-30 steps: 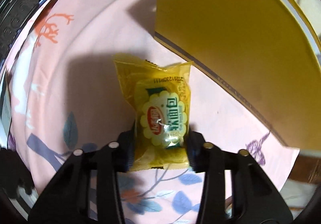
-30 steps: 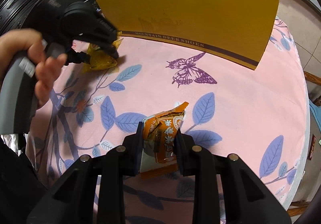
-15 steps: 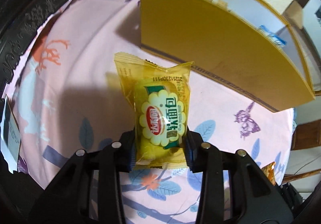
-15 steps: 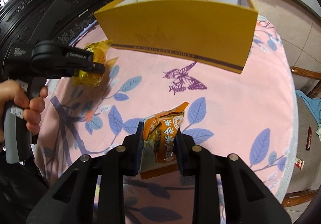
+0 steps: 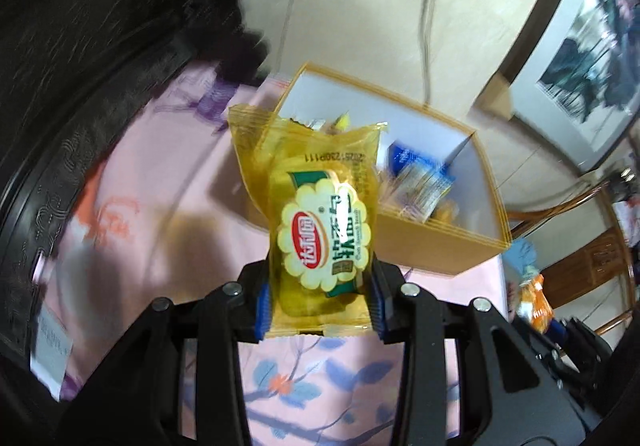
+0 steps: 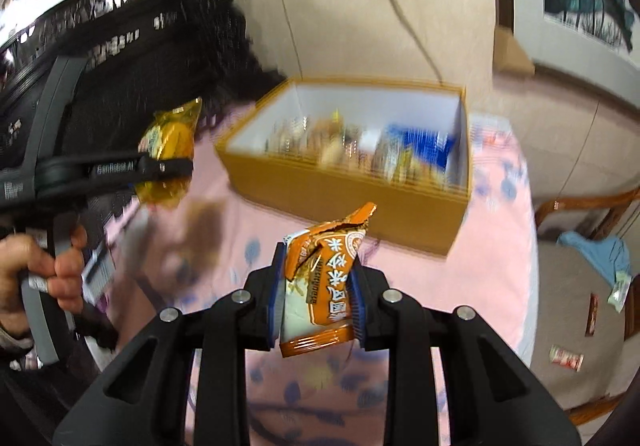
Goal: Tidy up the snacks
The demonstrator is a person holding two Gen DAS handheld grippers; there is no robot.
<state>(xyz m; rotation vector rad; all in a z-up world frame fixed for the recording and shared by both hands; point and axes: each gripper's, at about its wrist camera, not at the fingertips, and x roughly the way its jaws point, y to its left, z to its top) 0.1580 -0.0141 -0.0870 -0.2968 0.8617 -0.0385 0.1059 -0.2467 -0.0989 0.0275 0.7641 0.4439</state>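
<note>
Two packets are aloft, short of the yellow box [image 6: 352, 182]. The left gripper [image 5: 320, 302] is clamped on a yellow bread packet [image 5: 320, 230], upright, before the box's near-left corner. The right gripper [image 6: 316, 298] pinches an orange snack packet [image 6: 328, 278] upright before the near wall. Neither looks clearly nearer.
</note>
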